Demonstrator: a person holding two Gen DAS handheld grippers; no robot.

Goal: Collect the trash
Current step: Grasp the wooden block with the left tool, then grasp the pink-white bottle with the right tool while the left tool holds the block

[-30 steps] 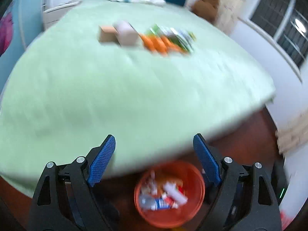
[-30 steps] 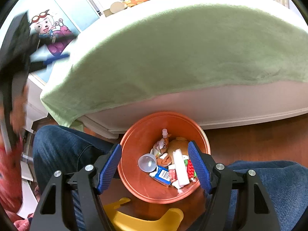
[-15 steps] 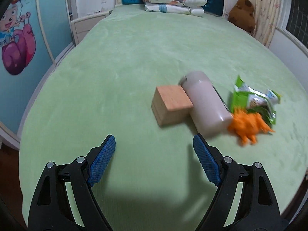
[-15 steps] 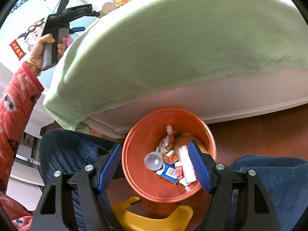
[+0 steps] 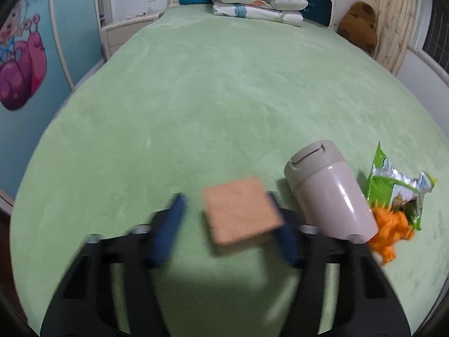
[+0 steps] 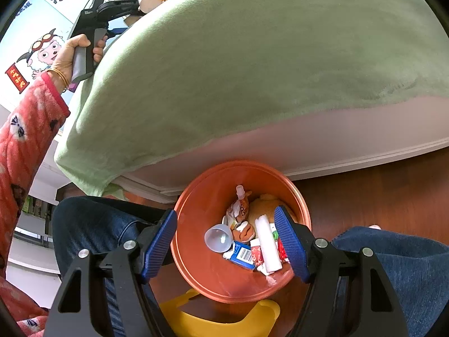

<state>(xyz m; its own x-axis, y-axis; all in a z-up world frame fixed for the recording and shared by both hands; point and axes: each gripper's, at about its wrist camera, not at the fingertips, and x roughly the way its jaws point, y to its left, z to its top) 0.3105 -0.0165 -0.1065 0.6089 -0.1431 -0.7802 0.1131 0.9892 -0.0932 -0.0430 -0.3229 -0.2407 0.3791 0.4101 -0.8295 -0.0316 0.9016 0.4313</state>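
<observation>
Now the left hand-held gripper hangs low over the green bed, its blue fingers blurred and spread wide, with a tan wooden block lying between them; whether the pads touch the block cannot be told through the blur. Just right of the block a beige lidded cup lies on its side, its lid end pointing to the far side of the bed. Right of the cup, near the bed's right edge, a green snack wrapper lies flat, and an orange fuzzy toy sits against its near end, close to the cup's base. Folded pillows are stacked at the far headboard, and a brown plush bear sits in the far right corner. In the right wrist view, the right hand-held gripper is held wide and empty above an orange bin that stands on the dark wooden floor against the near side of the bed. Inside the bin lie a clear plastic cup, a white tube, a blue carton with a barcode and a crumpled pouch. At the far left, the person's left hand grips the other tool's handle over the bed edge.
</observation>
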